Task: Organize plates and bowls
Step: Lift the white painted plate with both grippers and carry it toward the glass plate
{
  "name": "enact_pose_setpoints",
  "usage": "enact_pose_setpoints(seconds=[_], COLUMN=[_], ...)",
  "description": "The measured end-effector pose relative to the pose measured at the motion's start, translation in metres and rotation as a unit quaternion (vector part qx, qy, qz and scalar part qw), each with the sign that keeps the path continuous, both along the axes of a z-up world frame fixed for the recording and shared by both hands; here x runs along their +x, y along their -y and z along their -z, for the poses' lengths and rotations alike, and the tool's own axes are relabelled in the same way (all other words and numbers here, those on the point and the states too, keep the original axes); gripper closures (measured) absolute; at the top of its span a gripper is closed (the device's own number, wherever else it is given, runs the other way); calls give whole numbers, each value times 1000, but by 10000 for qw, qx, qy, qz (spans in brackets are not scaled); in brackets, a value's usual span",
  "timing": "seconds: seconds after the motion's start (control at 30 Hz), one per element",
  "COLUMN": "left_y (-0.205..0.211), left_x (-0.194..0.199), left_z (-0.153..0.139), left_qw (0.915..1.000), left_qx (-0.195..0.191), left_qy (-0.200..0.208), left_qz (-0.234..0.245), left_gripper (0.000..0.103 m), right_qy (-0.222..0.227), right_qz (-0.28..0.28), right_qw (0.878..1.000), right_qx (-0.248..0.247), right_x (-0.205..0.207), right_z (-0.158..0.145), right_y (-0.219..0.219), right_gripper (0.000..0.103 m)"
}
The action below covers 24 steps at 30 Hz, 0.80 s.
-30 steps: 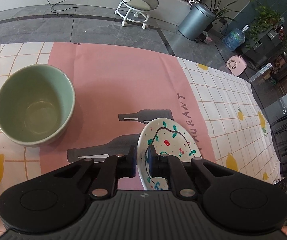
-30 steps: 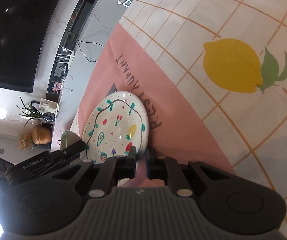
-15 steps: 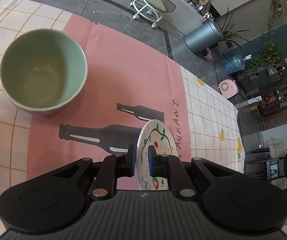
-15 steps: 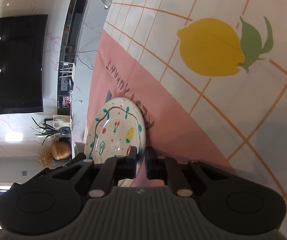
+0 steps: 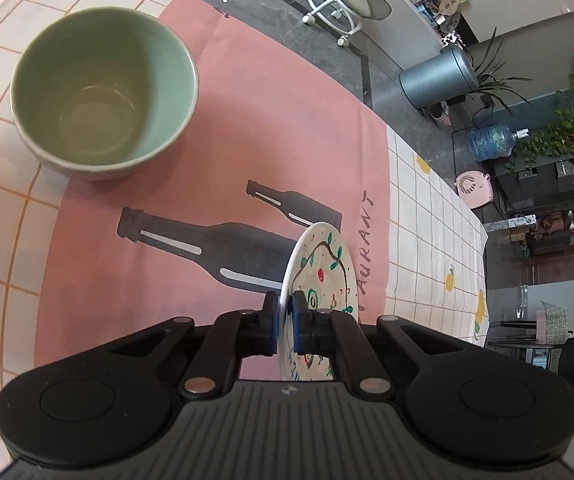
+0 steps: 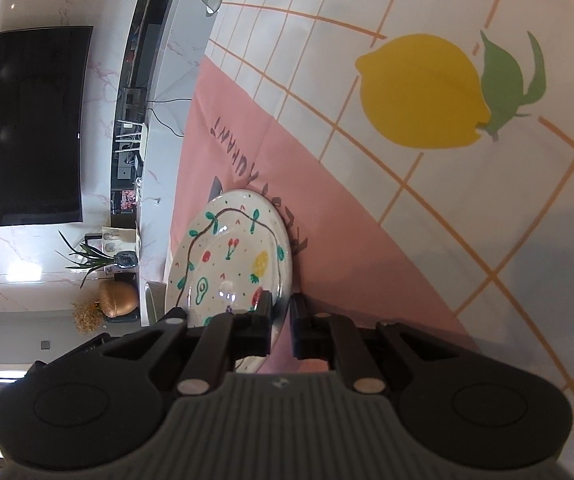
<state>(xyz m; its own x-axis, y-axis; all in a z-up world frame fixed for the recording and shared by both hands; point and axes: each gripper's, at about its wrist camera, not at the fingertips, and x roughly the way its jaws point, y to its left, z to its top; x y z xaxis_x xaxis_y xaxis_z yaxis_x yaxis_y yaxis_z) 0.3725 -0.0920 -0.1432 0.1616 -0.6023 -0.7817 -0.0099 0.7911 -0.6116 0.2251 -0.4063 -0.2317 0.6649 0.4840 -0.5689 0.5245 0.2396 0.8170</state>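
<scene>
The desk [image 5: 99, 280] has a pink cloth with bottles drawn on it. The green bowl [image 5: 105, 98] sits on it, far ahead of the left tool [image 5: 285, 322] and off to its left side. The plate [image 5: 319, 276] is up in the air, tipped on its edge. The left tool is closed on the plate's near rim. The right tool [image 6: 281, 322] pinches the same plate [image 6: 229, 258] at its rim too, so both tools hold it. I think the plate should go toward the bowl, ahead and to the left. The left tool is nearer the bowl.
</scene>
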Motion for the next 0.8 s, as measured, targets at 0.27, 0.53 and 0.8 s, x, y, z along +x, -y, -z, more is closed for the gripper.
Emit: enact_pose_setpoints(seconds=[0.27, 0.53, 0.8], left_y=[11, 16, 9], left_x=[-1, -12, -34], left_z=[-2, -19, -55], left_qw=[9999, 9991, 9964], left_qx=[99, 230, 141], left_qy=[-114, 261, 750], left_qz=[60, 258, 357], left_gripper=[97, 97, 96], right_qy=[112, 381, 827], right_qz=[-4, 198, 165], right_qw=[9991, 9988, 9959], right_qx=[417, 235, 323], right_x=[4, -6, -16], right_z=[8, -3, -24], right_y=[-3, 0, -2], right_gripper=[83, 94, 96])
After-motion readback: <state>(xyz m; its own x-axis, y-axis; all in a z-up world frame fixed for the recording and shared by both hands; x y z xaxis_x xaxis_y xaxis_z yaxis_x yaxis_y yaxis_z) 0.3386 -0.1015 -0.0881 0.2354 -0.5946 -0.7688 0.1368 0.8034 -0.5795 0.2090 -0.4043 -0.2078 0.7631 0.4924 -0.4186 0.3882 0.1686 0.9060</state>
